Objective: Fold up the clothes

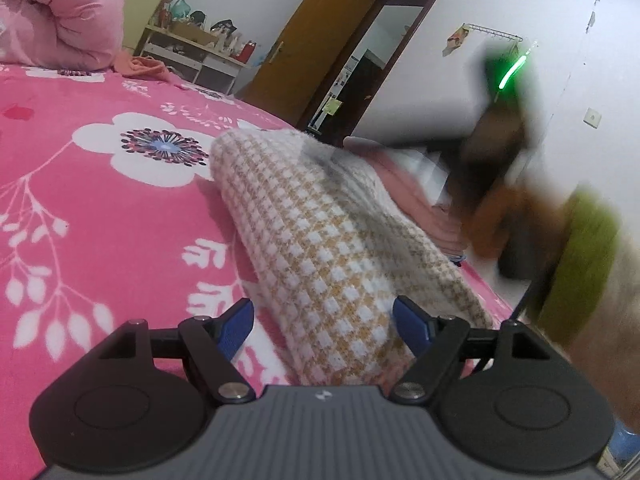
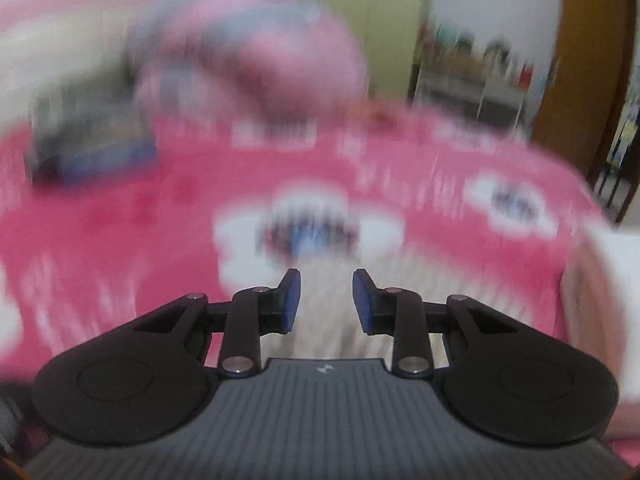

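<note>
Left claw gapes around the checked knit, pads clear; right claw narrowly apart over the bed, knit at twelve o'clock.

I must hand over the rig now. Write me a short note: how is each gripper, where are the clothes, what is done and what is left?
Left gripper: jaws wide, the checked yellow-and-white garment lies between them; the pads do not visibly press it, so count it as not gripped.
Right gripper: jaws partly apart, pale cloth under them; the picture is blurred, a grip cannot be confirmed.
Clothes: the checked garment lies bunched on the pink flowered bedspread; a pink folded stack sits behind it near the bed's edge.
Done: apparently that stack.
Left: spread and fold the checked garment.
</note>
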`<state>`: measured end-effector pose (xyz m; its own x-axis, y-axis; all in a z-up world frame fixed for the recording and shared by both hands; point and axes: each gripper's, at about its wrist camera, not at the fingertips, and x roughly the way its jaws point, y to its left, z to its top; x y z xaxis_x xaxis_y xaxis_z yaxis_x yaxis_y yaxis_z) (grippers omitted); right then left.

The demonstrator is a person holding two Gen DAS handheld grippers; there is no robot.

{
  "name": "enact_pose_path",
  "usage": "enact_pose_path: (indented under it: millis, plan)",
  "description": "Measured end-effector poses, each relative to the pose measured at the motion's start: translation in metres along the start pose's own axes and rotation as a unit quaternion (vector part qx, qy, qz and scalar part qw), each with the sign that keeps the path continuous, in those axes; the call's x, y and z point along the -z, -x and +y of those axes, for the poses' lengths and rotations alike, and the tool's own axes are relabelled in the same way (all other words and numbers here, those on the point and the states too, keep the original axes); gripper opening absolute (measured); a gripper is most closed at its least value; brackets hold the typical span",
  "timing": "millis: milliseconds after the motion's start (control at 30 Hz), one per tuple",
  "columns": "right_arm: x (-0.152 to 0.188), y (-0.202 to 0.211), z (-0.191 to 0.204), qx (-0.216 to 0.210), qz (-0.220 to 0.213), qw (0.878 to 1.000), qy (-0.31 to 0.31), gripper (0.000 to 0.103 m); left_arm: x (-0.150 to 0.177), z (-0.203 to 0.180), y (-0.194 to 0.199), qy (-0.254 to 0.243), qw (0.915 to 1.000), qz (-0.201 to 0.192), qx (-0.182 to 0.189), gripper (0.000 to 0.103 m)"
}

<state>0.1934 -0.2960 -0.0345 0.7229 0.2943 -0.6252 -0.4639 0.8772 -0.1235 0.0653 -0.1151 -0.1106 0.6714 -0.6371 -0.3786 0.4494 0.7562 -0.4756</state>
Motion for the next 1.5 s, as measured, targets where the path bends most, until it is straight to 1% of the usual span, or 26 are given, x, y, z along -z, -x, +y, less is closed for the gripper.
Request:
enact_pose_path:
  millis: [67,167,200,300,367,467,500,533,600,633,733,833,900,967,1033,1100,1133,1167,1267,1333,1400,1500]
  plan:
    - [0.039,-0.026,0.004,0.015,-0.005,1.000,-0.002,0.028,-0.003,0.000,0.002,0.001,1.0000,-0.001,-0.002,0.075]
    - [0.036,-0.022,-0.003,0.008,-0.016,0.999,-0.041,0.028,-0.007,-0.003,0.007,-0.003,0.9999,-0.006,-0.014,0.072]
    - [0.036,-0.020,-0.002,0.012,-0.019,0.999,-0.040,0.028,-0.008,-0.004,0.007,-0.006,0.9998,-0.007,-0.020,0.071]
    - [0.020,-0.010,-0.004,0.014,0.005,0.999,-0.052,0.028,-0.006,-0.002,0.007,0.003,0.9998,0.004,-0.020,0.068]
    - [0.000,0.011,-0.001,0.012,0.013,0.999,-0.043,0.028,-0.004,-0.002,0.007,0.003,0.9998,0.007,-0.021,0.068]
    - [-0.026,0.045,0.008,-0.014,0.018,0.999,-0.027,0.028,-0.004,-0.001,0.004,0.005,0.9997,0.014,-0.021,0.068]
    - [-0.031,0.049,0.012,-0.021,0.031,0.999,-0.020,0.028,-0.004,-0.001,0.003,0.003,0.9996,0.016,-0.022,0.068]
    - [-0.028,0.043,0.017,-0.025,0.054,0.998,-0.009,0.028,-0.003,-0.002,0.002,0.000,0.9995,0.021,-0.025,0.068]
    - [0.001,0.002,0.027,-0.009,0.130,0.991,0.018,0.027,-0.003,-0.003,-0.001,-0.007,0.9991,0.028,-0.033,0.067]
    - [0.013,-0.014,0.031,-0.002,0.158,0.987,0.027,0.029,-0.002,-0.004,-0.002,-0.011,0.9989,0.028,-0.037,0.067]
    - [0.015,-0.015,0.034,0.005,0.146,0.989,0.013,0.030,-0.002,-0.004,0.000,-0.014,0.9990,0.029,-0.029,0.067]
    - [0.005,-0.003,0.026,0.000,0.156,0.988,-0.020,0.030,-0.002,-0.003,0.003,-0.019,0.9991,0.030,-0.022,0.067]
    - [-0.008,0.013,0.024,0.000,0.159,0.987,-0.027,0.030,-0.002,-0.001,0.004,-0.020,0.9992,0.028,-0.020,0.067]
    - [-0.020,0.033,0.026,-0.020,0.151,0.988,-0.022,0.030,-0.001,0.001,0.003,-0.013,0.9994,0.030,-0.015,0.067]
    - [-0.009,0.023,0.032,-0.034,0.180,0.983,-0.012,0.029,0.000,0.000,0.001,-0.019,0.9992,0.032,-0.017,0.067]
    - [0.005,0.011,0.038,-0.045,0.206,0.977,-0.002,0.029,0.003,-0.002,-0.002,-0.032,0.9984,0.035,-0.029,0.068]
    - [0.021,-0.002,0.039,-0.041,0.202,0.979,0.001,0.030,0.003,-0.001,-0.002,-0.030,0.9986,0.033,-0.028,0.068]
    - [0.025,-0.004,0.038,-0.046,0.191,0.981,-0.006,0.030,0.003,0.001,0.000,-0.027,0.9989,0.031,-0.022,0.068]
    - [0.017,0.003,0.030,-0.047,0.193,0.979,-0.042,0.030,0.002,0.004,0.008,-0.023,0.9994,0.023,-0.010,0.067]
    - [0.011,0.014,0.030,-0.042,0.188,0.980,-0.044,0.030,0.002,0.007,0.017,-0.024,0.9995,0.021,-0.007,0.068]
    - [-0.002,0.031,0.028,-0.039,0.183,0.981,-0.053,0.031,0.003,0.014,0.028,-0.017,0.9996,0.023,-0.008,0.066]
    - [-0.013,0.057,0.033,-0.060,0.158,0.985,-0.043,0.031,0.006,0.031,0.041,0.007,0.9996,0.025,-0.014,0.066]
